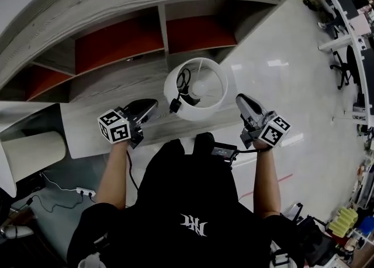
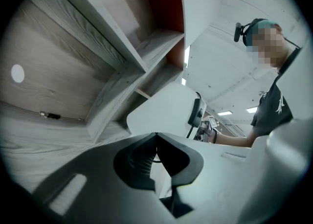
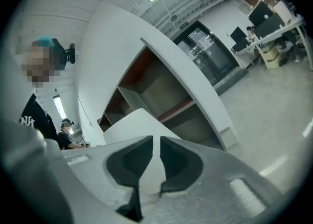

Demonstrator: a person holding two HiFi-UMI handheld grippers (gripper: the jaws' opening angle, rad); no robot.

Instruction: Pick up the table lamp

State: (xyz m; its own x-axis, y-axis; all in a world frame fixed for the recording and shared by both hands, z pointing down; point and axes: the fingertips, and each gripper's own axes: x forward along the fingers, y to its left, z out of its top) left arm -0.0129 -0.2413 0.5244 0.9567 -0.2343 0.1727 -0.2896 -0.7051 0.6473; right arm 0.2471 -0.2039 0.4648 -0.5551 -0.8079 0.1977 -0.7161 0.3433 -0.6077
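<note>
Your left gripper [image 1: 151,106] has its jaws pressed together on nothing, just beside the table lamp [image 1: 201,88] at its 9 o'clock. Your right gripper [image 1: 242,100], near the lamp's 3 o'clock, shows a narrow slit between its jaws with nothing clamped. The lamp is at your 12 o'clock over the pale ledge of the shelf unit [image 1: 117,44], its long axis upright and the open top of the shade facing up at you, bulb showing, black cord switch [image 1: 175,106] hanging over the rim at 8 o'clock.
</note>
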